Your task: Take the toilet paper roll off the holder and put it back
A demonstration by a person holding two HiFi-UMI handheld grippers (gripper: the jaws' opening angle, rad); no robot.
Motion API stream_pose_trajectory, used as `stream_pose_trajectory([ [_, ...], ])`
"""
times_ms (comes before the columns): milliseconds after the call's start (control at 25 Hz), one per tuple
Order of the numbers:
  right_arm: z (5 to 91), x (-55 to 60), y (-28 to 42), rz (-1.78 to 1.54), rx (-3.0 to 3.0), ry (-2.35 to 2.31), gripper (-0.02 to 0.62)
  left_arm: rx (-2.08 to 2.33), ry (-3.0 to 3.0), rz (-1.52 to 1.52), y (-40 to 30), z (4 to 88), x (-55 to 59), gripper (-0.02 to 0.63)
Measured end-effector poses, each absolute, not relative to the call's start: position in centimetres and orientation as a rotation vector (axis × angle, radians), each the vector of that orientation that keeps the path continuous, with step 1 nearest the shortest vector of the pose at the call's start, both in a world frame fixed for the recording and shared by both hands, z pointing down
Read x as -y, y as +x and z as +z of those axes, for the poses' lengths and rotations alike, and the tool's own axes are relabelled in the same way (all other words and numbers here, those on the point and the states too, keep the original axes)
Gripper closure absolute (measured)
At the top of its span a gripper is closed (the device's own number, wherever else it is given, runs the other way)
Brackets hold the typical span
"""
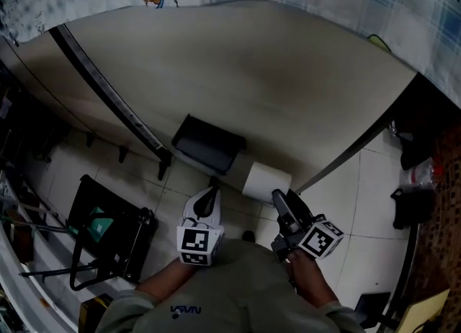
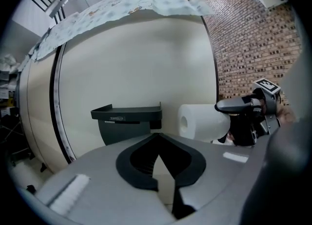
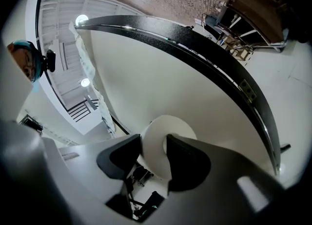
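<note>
The right gripper [image 1: 277, 196] is gripping the toilet paper roll [image 1: 265, 179] between widely spread jaws, holding it off the holder [image 1: 207, 144] and just beside that dark holder's right end, close to the cream panel [image 1: 252, 72]. The left gripper [image 1: 209, 193] is hovering in front of the holder, apart from it, with its jaws clenched together and gripping nothing. The holder's shallow top tray is sitting level against the panel.

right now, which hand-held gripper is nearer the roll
Right. The right hand-held gripper grips the roll between its jaws; the left hand-held gripper, shut and empty, sits apart on the roll's left, near the holder.
</note>
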State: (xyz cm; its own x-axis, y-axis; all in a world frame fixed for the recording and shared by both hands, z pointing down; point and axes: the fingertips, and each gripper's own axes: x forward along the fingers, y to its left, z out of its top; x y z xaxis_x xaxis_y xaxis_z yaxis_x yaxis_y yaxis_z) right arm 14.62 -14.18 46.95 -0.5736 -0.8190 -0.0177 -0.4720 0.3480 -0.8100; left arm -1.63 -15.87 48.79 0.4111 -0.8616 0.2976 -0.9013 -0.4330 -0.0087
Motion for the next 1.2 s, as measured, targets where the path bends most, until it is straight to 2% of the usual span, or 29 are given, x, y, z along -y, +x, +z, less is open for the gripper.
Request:
stream_pose_trajectory([
  [800,48.3,16.1,12.8,-1.141,-2.161,-1.182,0.431,1.594,2.478,0.429,-3.7,49.8,18.1,0.598],
  [1200,49.2,17.3,12.6,-1.165,-2.168,-1.19,0.431,1.623,2.413,0.581,-2.8,52.8,19.5,0.388],
])
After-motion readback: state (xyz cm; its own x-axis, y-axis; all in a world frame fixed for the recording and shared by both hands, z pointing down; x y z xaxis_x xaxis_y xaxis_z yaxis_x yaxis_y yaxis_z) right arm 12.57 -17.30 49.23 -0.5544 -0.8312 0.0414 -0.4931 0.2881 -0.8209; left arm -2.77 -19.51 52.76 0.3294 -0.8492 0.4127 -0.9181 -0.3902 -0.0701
